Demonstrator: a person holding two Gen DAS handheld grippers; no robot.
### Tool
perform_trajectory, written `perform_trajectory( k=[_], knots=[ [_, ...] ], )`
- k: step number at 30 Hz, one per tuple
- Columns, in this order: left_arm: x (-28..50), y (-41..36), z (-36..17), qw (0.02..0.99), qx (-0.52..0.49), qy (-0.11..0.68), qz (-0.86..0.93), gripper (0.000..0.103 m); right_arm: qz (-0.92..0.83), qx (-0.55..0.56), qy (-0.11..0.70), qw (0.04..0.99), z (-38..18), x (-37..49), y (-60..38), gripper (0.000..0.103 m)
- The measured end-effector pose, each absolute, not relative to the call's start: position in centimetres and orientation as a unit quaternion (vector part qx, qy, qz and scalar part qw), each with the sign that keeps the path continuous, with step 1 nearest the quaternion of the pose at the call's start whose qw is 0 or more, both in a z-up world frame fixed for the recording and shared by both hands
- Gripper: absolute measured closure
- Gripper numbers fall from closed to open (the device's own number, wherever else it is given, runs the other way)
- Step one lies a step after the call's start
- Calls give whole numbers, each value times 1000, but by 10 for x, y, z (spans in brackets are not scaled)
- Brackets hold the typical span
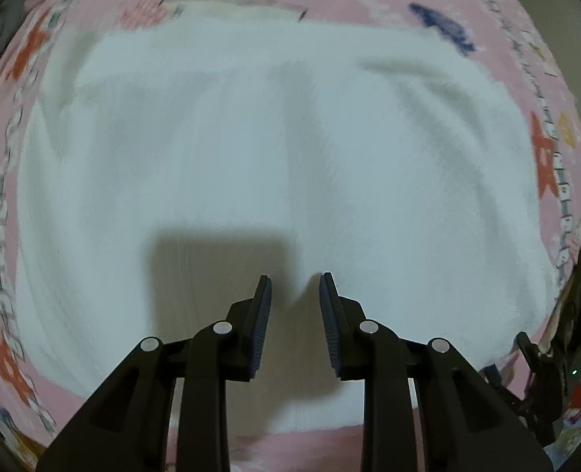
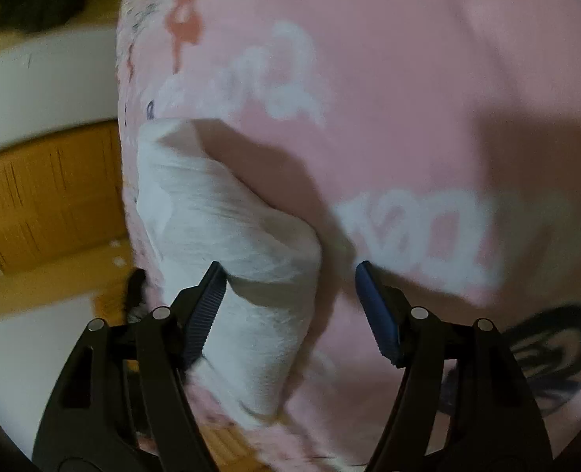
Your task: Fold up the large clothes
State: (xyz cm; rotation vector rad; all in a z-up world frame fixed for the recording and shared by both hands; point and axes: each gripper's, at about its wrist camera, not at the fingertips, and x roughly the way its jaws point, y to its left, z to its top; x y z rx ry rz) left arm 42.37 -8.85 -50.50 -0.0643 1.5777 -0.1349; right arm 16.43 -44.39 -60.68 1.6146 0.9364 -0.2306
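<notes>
Across most of the left wrist view spreads a white garment [image 1: 251,149], lying flat on a pink printed cover [image 1: 542,90] whose border of red stars and grey chain pattern curves around the frame's edges. At the bottom centre, the left gripper [image 1: 295,279] points down onto the cloth with a narrow gap between its two blue-padded fingers [image 1: 262,322]. White fabric shows in that gap, beneath the tips, but whether the pads pinch any fold of it cannot be told; they look slightly parted and free. A square dark shadow falls on the garment just left of the fingertips. At the far right edge, dark clips or a stand [image 1: 565,334] sit at the cover's rim.

From the right wrist view, the right gripper [image 2: 290,271] stands with its jaws spread wide at the lower centre of the frame. A bunched, rolled part of the white garment [image 2: 227,228] runs from the middle left down between the fingers. It lies against the inner face of the left-hand pad [image 2: 206,306], while the right-hand pad [image 2: 377,310] stands well apart from it, over bare pink cover [image 2: 408,78]. Nothing is clamped: the cloth is released. To the left, beyond the cover's edge, a wooden floor [image 2: 46,192] and a pale curved object [image 2: 43,78] appear, blurred.
</notes>
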Motion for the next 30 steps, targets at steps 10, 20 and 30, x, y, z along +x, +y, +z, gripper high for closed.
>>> perform_trajectory(
  k=[10, 20, 30],
  knots=[
    [426, -87, -512, 694, -71, 714, -58, 102, -49, 709, 371, 599, -608, 182, -442, 27],
    [428, -71, -501, 695, -118, 707, -53, 102, -85, 685, 384, 614, -618, 194, -437, 28],
    [441, -58, -568, 639, -223, 735, -32, 102, -96, 670, 395, 621, -616, 199, -436, 22]
  ],
)
